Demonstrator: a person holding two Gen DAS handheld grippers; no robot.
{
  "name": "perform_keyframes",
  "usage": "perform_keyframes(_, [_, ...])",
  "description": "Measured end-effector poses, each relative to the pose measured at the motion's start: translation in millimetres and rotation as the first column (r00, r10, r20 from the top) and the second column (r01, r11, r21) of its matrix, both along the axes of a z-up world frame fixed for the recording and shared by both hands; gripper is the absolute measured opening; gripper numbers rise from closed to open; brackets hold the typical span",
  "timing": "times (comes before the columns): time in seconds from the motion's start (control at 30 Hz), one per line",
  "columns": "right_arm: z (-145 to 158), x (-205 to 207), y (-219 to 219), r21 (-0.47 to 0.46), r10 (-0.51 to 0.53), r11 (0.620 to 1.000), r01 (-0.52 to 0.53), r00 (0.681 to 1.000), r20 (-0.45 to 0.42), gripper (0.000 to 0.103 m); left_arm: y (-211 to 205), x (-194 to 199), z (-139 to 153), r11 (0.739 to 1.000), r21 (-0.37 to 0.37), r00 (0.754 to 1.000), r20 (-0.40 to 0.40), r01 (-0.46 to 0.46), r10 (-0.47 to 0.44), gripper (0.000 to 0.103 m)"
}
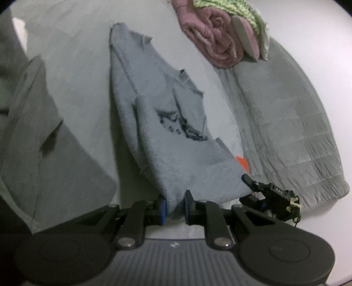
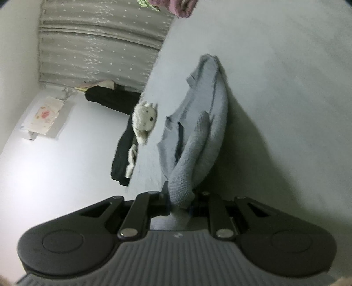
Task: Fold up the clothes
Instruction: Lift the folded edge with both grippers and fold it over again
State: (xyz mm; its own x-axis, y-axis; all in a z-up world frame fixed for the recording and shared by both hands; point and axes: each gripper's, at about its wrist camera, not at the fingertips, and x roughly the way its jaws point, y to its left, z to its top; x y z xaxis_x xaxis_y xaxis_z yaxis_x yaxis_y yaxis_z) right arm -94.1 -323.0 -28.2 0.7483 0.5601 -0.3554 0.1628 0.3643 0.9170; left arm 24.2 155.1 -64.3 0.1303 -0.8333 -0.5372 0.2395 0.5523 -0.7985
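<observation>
A light blue knit sweater point(image 1: 158, 114) with a dark print on its chest hangs lifted over the pale bed, its far end trailing on the sheet. My left gripper point(image 1: 175, 204) is shut on a bunched edge of it between the blue pads. In the left wrist view the right gripper point(image 1: 256, 190) shows at the sweater's other near corner, clamped on the cloth. From the right wrist view the same sweater point(image 2: 204, 123) drapes away from my right gripper point(image 2: 180, 204), which is shut on a thick fold of it.
A rolled pink garment point(image 1: 217, 37) and a green knit piece point(image 1: 231, 8) lie at the far end. A grey quilted blanket point(image 1: 286, 123) is on the right, a grey garment point(image 1: 33, 132) on the left. A stuffed toy point(image 2: 145, 121) and dark clothes point(image 2: 123, 154) sit at the bed's edge.
</observation>
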Motion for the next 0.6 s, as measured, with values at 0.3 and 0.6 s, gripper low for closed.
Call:
perform_keyframes(0.3, [6,20,-5,0.042,-0.025,0.999,0.024,0.999,0.024,0.019,6,14,3,0.995,-0.097,0.996,-0.083,-0.037,0.029,0.015])
perform_keyframes(0.6, [12,63,-7,0.058,-0.05,0.997,0.046,0.997,0.066,0.019,2,52,9,0.979,-0.165,0.984,-0.147,-0.123,0.099,0.015])
